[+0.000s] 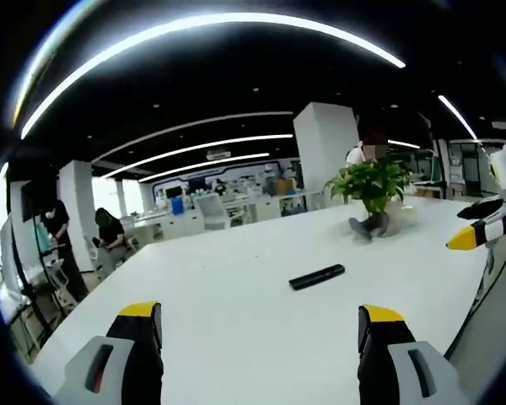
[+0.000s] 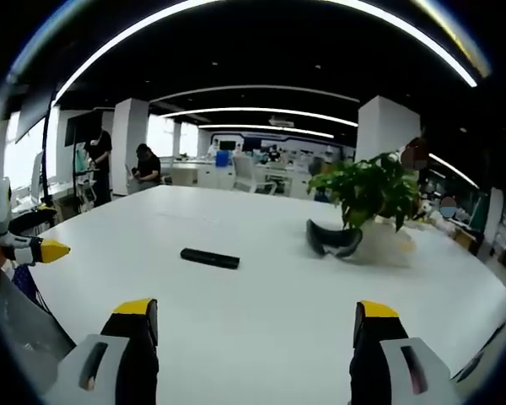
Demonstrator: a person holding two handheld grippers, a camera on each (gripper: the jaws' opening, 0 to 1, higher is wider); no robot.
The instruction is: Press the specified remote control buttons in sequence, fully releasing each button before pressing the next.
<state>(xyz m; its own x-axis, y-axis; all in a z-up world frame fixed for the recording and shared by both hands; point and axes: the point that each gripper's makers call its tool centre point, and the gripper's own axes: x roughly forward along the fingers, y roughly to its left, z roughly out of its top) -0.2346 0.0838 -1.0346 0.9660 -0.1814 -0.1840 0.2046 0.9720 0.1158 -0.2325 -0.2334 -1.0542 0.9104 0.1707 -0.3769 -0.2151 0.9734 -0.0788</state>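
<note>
In the left gripper view the left gripper [image 1: 261, 325] has its two yellow-tipped jaws spread wide, with nothing between them. Ahead of the jaws, a little toward the right one, the black remote control [image 1: 316, 276] lies flat on the white table [image 1: 236, 295], well apart from the jaw tips. Farther ahead and to the right stands a potted plant [image 1: 371, 186], and a dark curved object [image 1: 367, 226] lies at its foot. The right gripper [image 1: 482, 226] comes in at the right edge, above the table corner; whether its jaws are apart cannot be told from here.

In the right gripper view the right gripper [image 2: 257, 325] is also wide open and holds nothing. The remote control [image 2: 209, 258] lies ahead, nearer to the left jaw, not touched. The potted plant [image 2: 371, 198] is ahead to the right, the dark curved object [image 2: 333, 240] leaning beside it. One yellow tip of the left gripper [image 2: 35, 250] shows at the left edge
</note>
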